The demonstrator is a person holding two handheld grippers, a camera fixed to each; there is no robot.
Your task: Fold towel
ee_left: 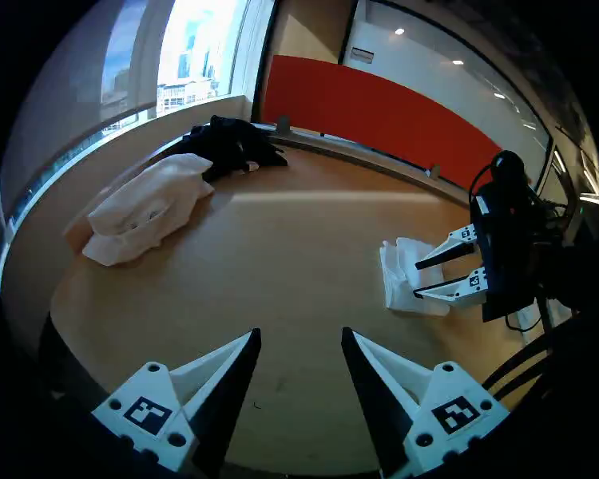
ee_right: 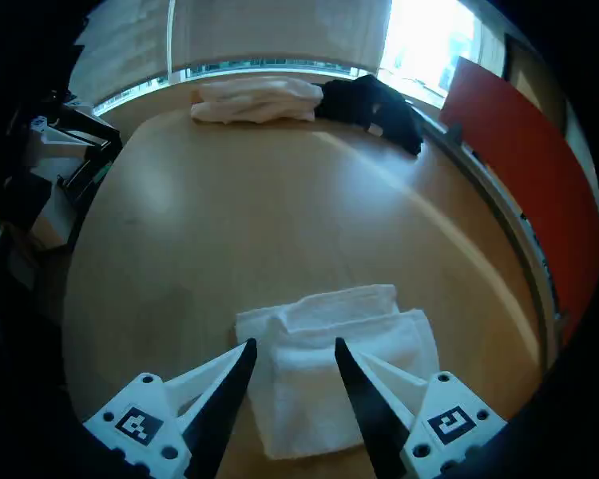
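Observation:
A small white towel [ee_right: 339, 359] lies folded on the wooden table [ee_right: 259, 215], right under my right gripper [ee_right: 295, 343], whose fingers stand open above its near half without touching it. In the left gripper view the same towel [ee_left: 399, 275] rests at the right of the table, with the right gripper [ee_left: 417, 279] hovering at its edge. My left gripper [ee_left: 299, 335] is open over bare wood, well away from the towel.
A pile of white towels [ee_left: 144, 207] and a black garment [ee_left: 232, 144] lie at the far side by the window. A red panel [ee_left: 379, 112] runs behind the table [ee_left: 299, 231]. Dark equipment [ee_right: 52, 176] stands at the table's left edge.

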